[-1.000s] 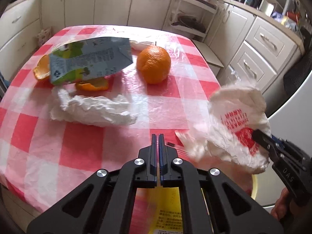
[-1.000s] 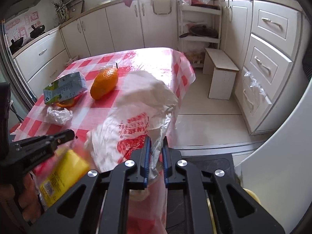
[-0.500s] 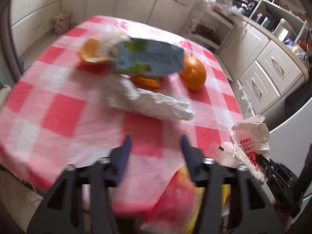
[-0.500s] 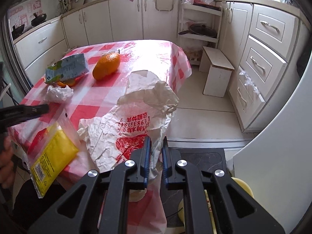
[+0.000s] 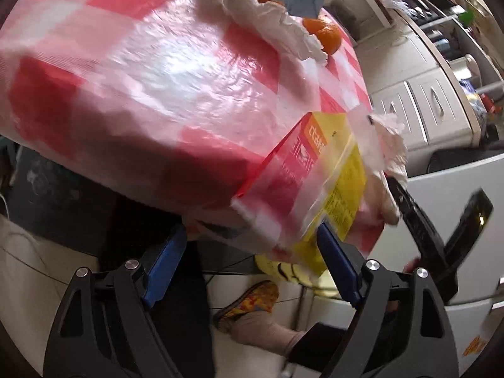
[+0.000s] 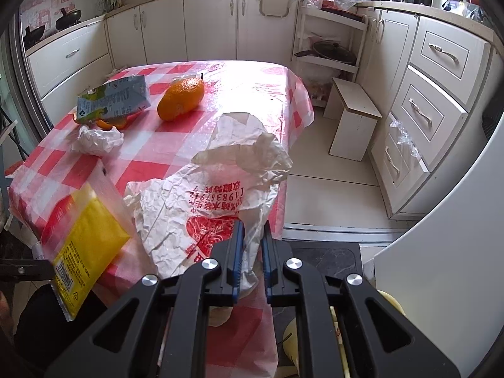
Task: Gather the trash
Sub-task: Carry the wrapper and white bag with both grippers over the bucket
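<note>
My right gripper [image 6: 251,245] is shut on the lower edge of a white plastic bag [image 6: 217,189] with red print, held at the table's near corner. A yellow-and-red snack wrapper [image 6: 85,236] hangs over the table edge beside the bag; it also shows in the left wrist view [image 5: 318,186]. My left gripper [image 5: 252,261] is open below the table edge, its jaws wide apart, with the wrapper just above its right finger. A crumpled white tissue [image 6: 97,138], a blue-green carton [image 6: 115,99], orange peel [image 6: 110,123] and a whole orange [image 6: 181,97] lie on the checked tablecloth [image 6: 252,94].
A small white stool [image 6: 354,116] stands on the floor right of the table. White cabinets and drawers [image 6: 438,94] line the back and right. A white appliance door [image 6: 441,252] is close on the right. A foot in a patterned slipper [image 5: 252,299] is below.
My left gripper opened, let go of the yellow wrapper and dropped below the table edge. The wrapper now hangs free at the edge. My right gripper kept hold of the bag.
</note>
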